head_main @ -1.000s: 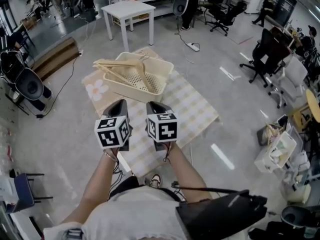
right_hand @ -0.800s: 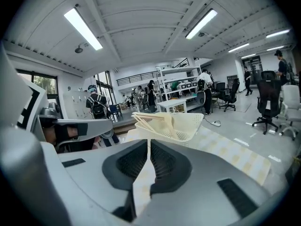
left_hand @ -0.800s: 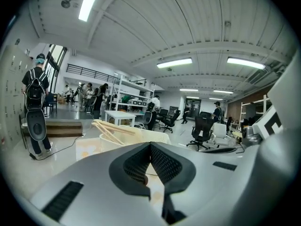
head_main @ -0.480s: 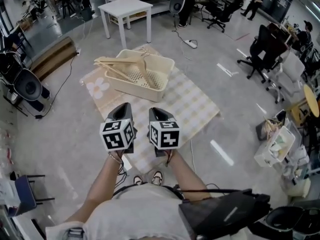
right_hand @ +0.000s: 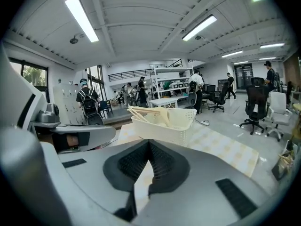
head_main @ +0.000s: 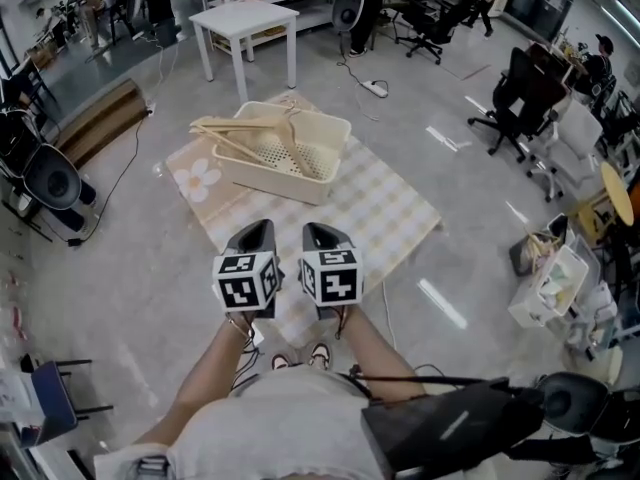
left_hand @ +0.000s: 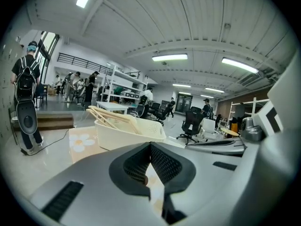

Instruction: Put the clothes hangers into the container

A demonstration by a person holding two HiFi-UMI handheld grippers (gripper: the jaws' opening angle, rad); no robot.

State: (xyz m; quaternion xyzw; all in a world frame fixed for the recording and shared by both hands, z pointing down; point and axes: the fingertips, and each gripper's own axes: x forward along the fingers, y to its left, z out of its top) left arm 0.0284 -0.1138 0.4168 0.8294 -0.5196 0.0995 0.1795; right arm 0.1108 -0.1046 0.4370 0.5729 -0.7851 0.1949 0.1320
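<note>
A cream plastic basket (head_main: 283, 155) stands on a checked cloth (head_main: 385, 208) on the floor, with several pale wooden hangers (head_main: 238, 131) lying in it and sticking out over its left rim. My left gripper (head_main: 261, 228) and right gripper (head_main: 319, 231) hover side by side over the cloth, short of the basket, both pointing at it. Both are shut with nothing held. The right jaws have just closed the last bit, with nothing between them. The left gripper view shows the basket (left_hand: 130, 132) and hangers (left_hand: 109, 116) ahead, and the right gripper view shows the basket (right_hand: 165, 122) as well.
A white table (head_main: 245, 18) stands beyond the cloth. Black office chairs (head_main: 520, 103) are at the right, a round black speaker (head_main: 50, 178) at the left, and a cable with a power strip (head_main: 378, 89) lies on the floor. People stand far back by the shelves.
Both grippers have sunk and drawn back toward the person, a little farther from the basket. The basket and hangers have not moved.
</note>
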